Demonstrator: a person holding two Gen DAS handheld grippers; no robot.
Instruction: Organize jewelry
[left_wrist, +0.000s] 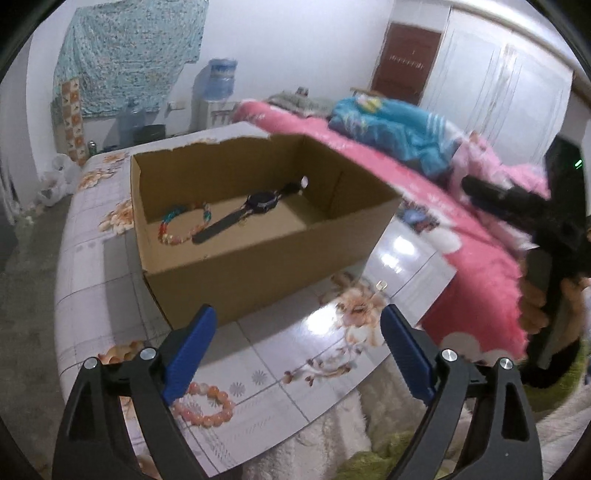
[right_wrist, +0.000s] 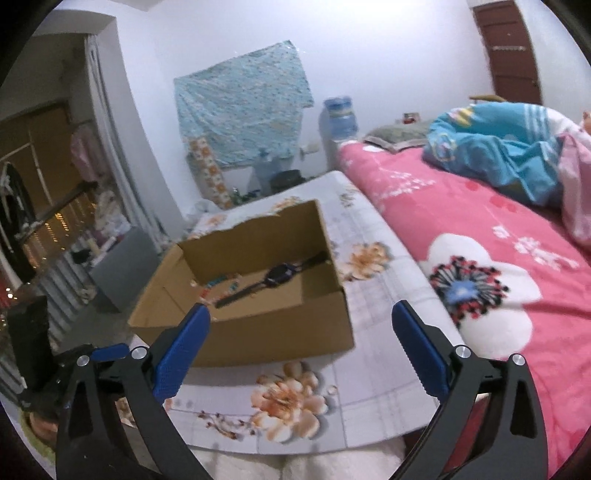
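An open cardboard box (left_wrist: 236, 266) stands on the floral table (left_wrist: 295, 354). Inside lie a black watch (left_wrist: 258, 206) and a multicoloured bead bracelet (left_wrist: 181, 225). A pink bead bracelet (left_wrist: 207, 402) lies on the table near the front edge, just beside my left gripper's left finger. My left gripper (left_wrist: 299, 350) is open and empty, in front of the box. In the right wrist view the box (right_wrist: 258, 332), the watch (right_wrist: 277, 277) and the bead bracelet (right_wrist: 221, 286) show ahead. My right gripper (right_wrist: 299, 354) is open and empty above the table's front part.
A bed with a pink floral blanket (right_wrist: 498, 258) and a blue quilt (left_wrist: 399, 125) runs along the table's right side. The right hand-held gripper (left_wrist: 546, 229) shows at the right of the left wrist view. A water dispenser (left_wrist: 218, 92) stands by the far wall.
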